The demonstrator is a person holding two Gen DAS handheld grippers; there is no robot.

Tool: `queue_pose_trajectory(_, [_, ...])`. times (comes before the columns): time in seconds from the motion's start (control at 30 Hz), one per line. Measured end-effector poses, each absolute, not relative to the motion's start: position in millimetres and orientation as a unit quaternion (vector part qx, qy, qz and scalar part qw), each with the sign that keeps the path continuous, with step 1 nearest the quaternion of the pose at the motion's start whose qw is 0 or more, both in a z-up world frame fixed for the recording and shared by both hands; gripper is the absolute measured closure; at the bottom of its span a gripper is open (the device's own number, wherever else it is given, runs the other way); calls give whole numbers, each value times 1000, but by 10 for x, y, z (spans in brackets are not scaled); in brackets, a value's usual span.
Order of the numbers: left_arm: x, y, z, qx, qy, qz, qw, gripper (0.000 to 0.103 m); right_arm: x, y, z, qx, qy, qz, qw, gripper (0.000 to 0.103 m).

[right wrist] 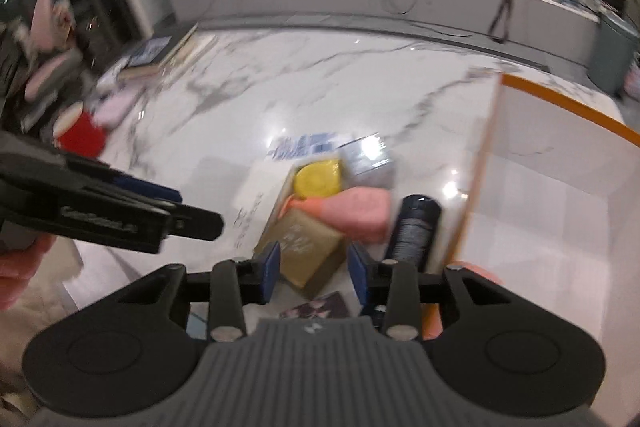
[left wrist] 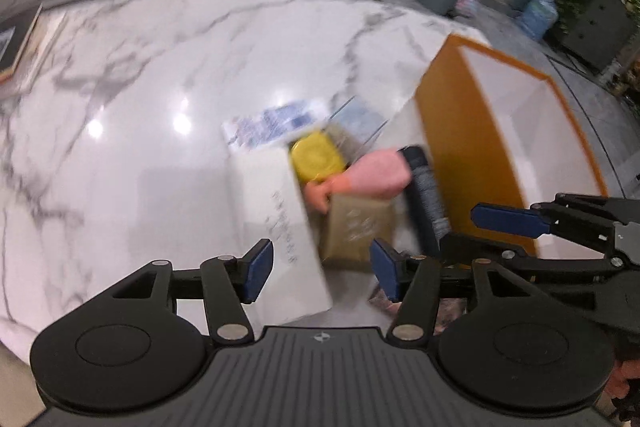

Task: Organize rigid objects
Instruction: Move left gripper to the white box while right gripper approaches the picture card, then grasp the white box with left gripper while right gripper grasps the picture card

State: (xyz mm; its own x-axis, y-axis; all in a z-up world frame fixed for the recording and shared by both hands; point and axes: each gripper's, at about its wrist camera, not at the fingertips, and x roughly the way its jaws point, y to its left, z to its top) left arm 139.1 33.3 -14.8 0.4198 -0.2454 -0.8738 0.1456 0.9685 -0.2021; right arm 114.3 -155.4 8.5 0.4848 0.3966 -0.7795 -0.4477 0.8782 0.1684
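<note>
**Left wrist view.** The left gripper [left wrist: 322,269] is held partly open above the marble table [left wrist: 160,87]; nothing is gripped between its blue pads. The task is judged barely begun: the objects are clustered loose on the table ahead of the fingers, and the orange-walled bin [left wrist: 452,131], ahead and to the right, shows only a bare white interior. A white carton [left wrist: 280,223], matte with printed lettering, is seen directly ahead. A yellow round-edged block [left wrist: 316,157], a pink soft-looking plastic bottle [left wrist: 380,173], a tan cardboard box [left wrist: 358,227] and a dark cylinder [left wrist: 426,199] are seen beyond and to the right. The right gripper [left wrist: 504,219] is seen at far right.

**Right wrist view.** The right gripper [right wrist: 314,267] is held narrowly open and empty, its pads flanking the tan cardboard box [right wrist: 308,247] without visible contact. The dark cylinder [right wrist: 416,227], glossy and ribbed, lies just right of the fingers, beside the bin [right wrist: 476,187]. The table [right wrist: 320,87] is polished and reflective. All objects remain to be sorted.
</note>
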Motion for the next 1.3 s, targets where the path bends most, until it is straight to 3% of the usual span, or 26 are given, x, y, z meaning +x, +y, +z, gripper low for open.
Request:
queue_pose_trajectory(0.1, [1392,397,-351,-55,538,-111,834,34,1159,-1389,-29,-68,458,250,851,52])
queue_pose_trajectory(0.23, [1415,436,-586,-55,553,-103,825,27,1138,-1247,-206,-123,486,256,827,51])
queue_pose_trajectory(0.53, [1491,327,-795,-26,578,-95,810,24,1252,-1063,-511,-213,536,269,772,51])
queue_pose_trajectory(0.6, [1514,332,-846,-26,585,-91,806,23,1280,-1035,-564,-216,538,268,770,40])
queue_pose_trajectory(0.73, [1519,398,-907,-40,592,-94,799,25,1312,-1039,-611,-215,545,265,766,38])
queue_pose_trajectory(0.9, [1467,448,-880,-39,596,-97,796,30,1281,-1059,-591,-197,548,269,767,51])
queue_pose_trajectory(0.93, [1447,465,-874,-39,599,-96,794,30,1259,-1046,-580,-197,543,271,770,58])
queue_pose_trajectory(1.0, [1391,490,-865,-37,605,-95,790,31,1224,-1012,-539,-180,538,280,775,95])
queue_pose_trajectory(1.03, [1354,510,-861,-36,607,-94,788,32,1228,-992,-539,-175,537,273,779,96])
queue_pose_trajectory(1.13, [1263,570,-854,-34,615,-91,782,32,1246,-926,-552,-168,536,265,784,90])
queue_pose_trajectory(1.2, [1211,591,-848,-29,624,-92,775,33,1227,-906,-534,-179,534,262,784,55])
queue_pose_trajectory(1.27, [1160,612,-847,-28,626,-93,774,33,1194,-909,-511,-205,528,257,783,40])
queue_pose_trajectory(1.3, [1144,625,-844,-31,624,-93,775,33,1190,-925,-513,-215,533,256,777,39])
